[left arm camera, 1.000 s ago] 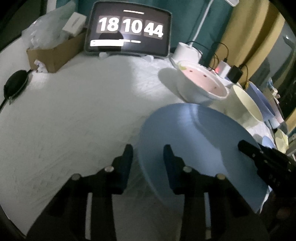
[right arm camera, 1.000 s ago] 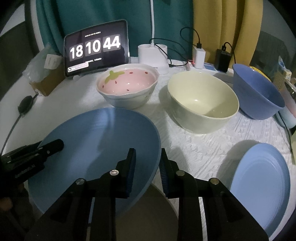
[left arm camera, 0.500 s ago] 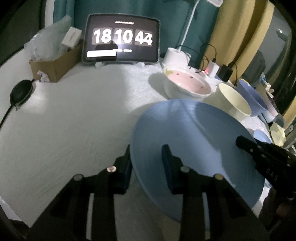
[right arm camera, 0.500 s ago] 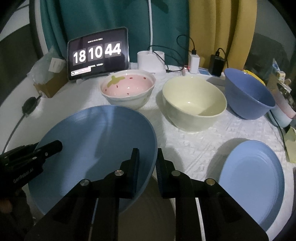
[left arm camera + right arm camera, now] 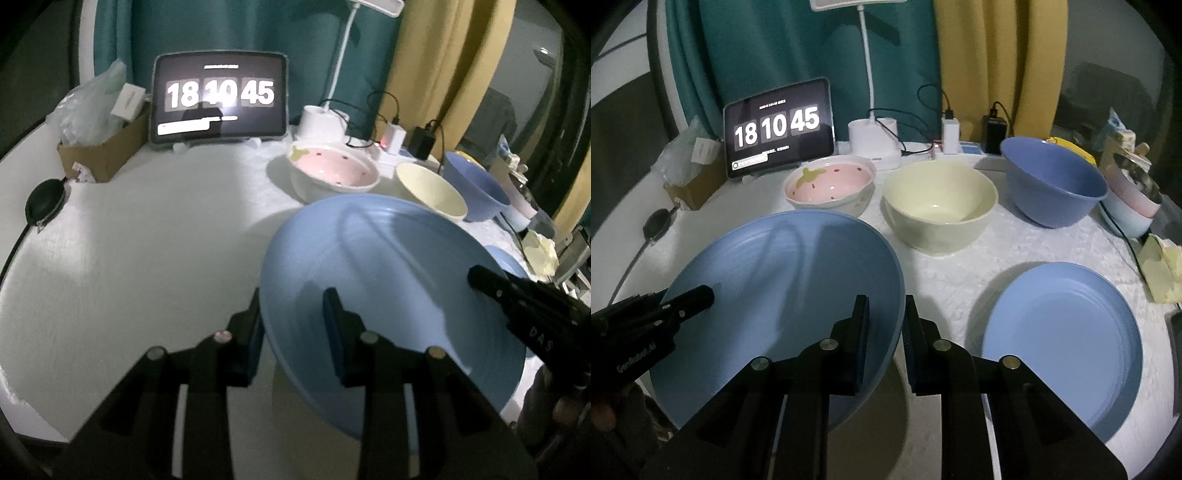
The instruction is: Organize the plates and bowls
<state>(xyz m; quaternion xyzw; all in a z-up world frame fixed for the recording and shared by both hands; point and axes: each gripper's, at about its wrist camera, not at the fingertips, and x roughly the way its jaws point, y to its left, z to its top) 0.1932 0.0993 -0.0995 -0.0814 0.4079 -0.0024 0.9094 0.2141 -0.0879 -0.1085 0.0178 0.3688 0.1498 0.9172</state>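
Observation:
A large blue plate [image 5: 388, 266] [image 5: 783, 280] is held in the air above the white table, one gripper on each side. My left gripper [image 5: 291, 314] is shut on its left rim. My right gripper [image 5: 886, 321] is shut on its right rim. A second blue plate [image 5: 1063, 332] lies on the table to the right. A pink strawberry bowl [image 5: 831, 184] [image 5: 332, 173], a cream bowl [image 5: 938, 206] [image 5: 428, 188] and a blue bowl [image 5: 1052, 181] [image 5: 476, 188] stand in a row behind.
A tablet clock [image 5: 777, 127] [image 5: 219, 99] and a white lamp base [image 5: 873, 142] stand at the back with chargers and cables. A cardboard box [image 5: 103, 147] and a black puck [image 5: 44, 199] sit at the left. Stacked cups [image 5: 1130, 210] and yellow paper [image 5: 1163, 266] are at the right edge.
The large blue plate has risen off the table with both grippers. Both jaws have closed tighter on its rim. The clock has gone from 44 to 45.

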